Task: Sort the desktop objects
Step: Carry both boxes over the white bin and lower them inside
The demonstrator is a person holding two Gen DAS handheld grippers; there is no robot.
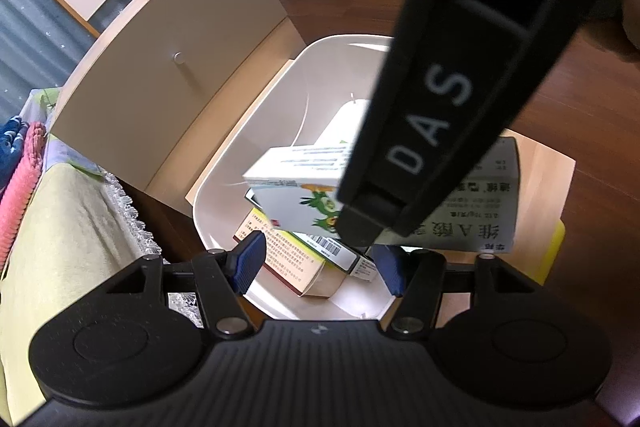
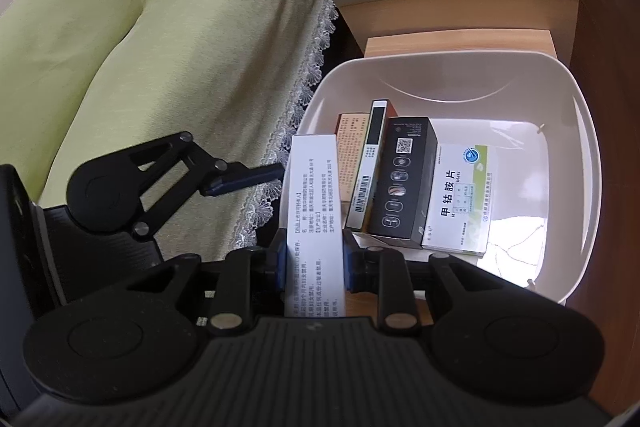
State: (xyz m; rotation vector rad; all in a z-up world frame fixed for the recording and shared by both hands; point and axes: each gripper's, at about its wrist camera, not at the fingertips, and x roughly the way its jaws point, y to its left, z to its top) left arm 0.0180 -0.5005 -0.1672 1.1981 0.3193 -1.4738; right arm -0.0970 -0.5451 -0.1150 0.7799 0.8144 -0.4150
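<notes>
- Beside a bed with a green cover (image 2: 132, 39), a white bin (image 2: 576, 131) sits on a small wooden stand (image 2: 460, 43).
- My right gripper (image 2: 314, 263) is clamped on a white carton (image 2: 314, 203), held over the bin's near-left rim.
- My left gripper (image 1: 320, 259) hangs above the bin, jaws apart, holding nothing.
- Several boxes already lie inside, among them a black box (image 2: 400, 183) and a green-and-white box (image 2: 460, 199); I judge sorting well along.
- Bare floor shows at the bin's right; the left is crowded.

Light is dim on my feeds; daylight glares white off the bin (image 2: 576, 163) floor. Fisheye bends the edges, and the near black arm (image 1: 448, 99) looks blurred.
</notes>
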